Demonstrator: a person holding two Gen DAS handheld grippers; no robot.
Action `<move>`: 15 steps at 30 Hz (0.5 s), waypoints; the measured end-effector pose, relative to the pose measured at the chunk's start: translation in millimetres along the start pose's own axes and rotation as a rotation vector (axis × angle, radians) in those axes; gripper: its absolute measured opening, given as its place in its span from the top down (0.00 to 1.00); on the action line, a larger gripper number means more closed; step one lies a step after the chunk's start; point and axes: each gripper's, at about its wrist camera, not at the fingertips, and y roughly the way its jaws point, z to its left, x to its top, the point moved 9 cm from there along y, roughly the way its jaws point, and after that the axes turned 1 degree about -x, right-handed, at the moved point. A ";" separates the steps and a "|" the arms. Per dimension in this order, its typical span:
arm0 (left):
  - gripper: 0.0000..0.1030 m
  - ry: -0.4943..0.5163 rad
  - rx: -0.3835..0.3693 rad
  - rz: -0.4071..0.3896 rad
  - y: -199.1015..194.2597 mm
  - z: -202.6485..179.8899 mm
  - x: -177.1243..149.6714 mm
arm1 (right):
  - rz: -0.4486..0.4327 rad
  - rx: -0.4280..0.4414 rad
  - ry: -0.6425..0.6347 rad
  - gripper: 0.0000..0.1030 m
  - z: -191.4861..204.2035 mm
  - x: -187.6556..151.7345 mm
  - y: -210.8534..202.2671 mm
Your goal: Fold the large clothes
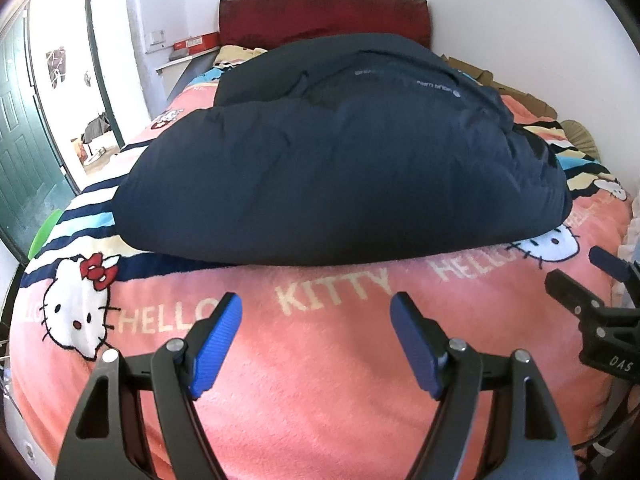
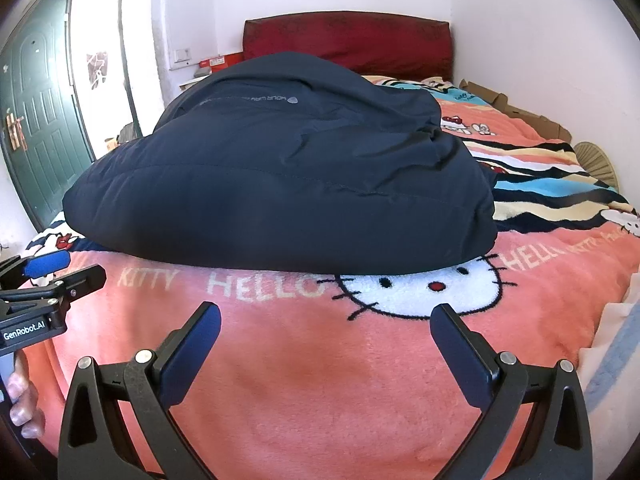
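A dark navy padded jacket [image 1: 340,168] lies folded in a thick bundle in the middle of the bed, also seen in the right wrist view [image 2: 288,184]. My left gripper [image 1: 316,308] hovers over the pink blanket [image 1: 320,400] just short of the jacket's near edge, open with nothing between its blue pads. My right gripper [image 2: 326,318] hangs beside it to the right, open and empty too, a short way from the jacket's near right corner. Each gripper shows at the edge of the other's view: the right one [image 1: 592,276], the left one [image 2: 64,268].
The pink cartoon-cat blanket [image 2: 320,380] covers the bed up to a red headboard [image 1: 324,16]. Flattened cardboard [image 2: 516,108] and a woven fan [image 2: 596,160] lie along the right wall. A green door [image 2: 36,120] and a bright doorway stand at left. A hand [image 2: 22,400] grips the left tool.
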 end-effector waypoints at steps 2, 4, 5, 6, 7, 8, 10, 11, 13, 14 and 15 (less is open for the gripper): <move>0.27 0.002 0.006 0.001 0.3 0.0 -0.6 | -0.002 0.000 -0.001 0.01 -0.1 0.3 -0.7; 0.27 0.005 0.007 -0.002 -0.2 -0.1 -0.5 | -0.003 0.001 -0.001 0.00 -0.4 0.0 -1.0; 0.27 0.005 0.009 -0.003 -0.7 -0.3 -0.3 | -0.003 0.000 -0.001 0.00 -0.5 -0.2 -0.9; 0.27 0.006 0.008 -0.004 -1.0 -0.8 -0.1 | -0.003 0.001 -0.001 0.01 -0.4 -0.3 -0.9; 0.27 0.009 0.010 -0.007 -1.6 -1.1 0.3 | -0.001 0.001 0.001 0.01 -0.7 -0.6 -0.7; 0.27 0.010 0.012 -0.009 -1.9 -1.1 0.5 | 0.000 0.001 0.001 0.01 -0.9 -0.8 -0.6; 0.27 0.007 0.007 -0.010 -2.5 -1.6 0.9 | 0.001 0.001 0.002 0.01 -1.8 -1.0 -0.1; 0.27 0.005 0.006 -0.008 -2.3 -1.7 0.7 | 0.001 0.001 0.002 0.01 -2.1 -1.0 0.1; 0.27 0.002 0.006 -0.007 -2.1 -1.1 1.0 | 0.002 0.001 0.002 0.01 -2.3 -1.1 0.1; 0.27 0.002 0.008 -0.008 -2.3 -0.7 1.1 | 0.001 0.001 0.002 0.01 -2.3 -1.1 0.1; 0.27 0.003 0.009 -0.010 -2.6 -0.6 1.3 | 0.001 0.002 0.002 0.01 -2.3 -1.0 0.1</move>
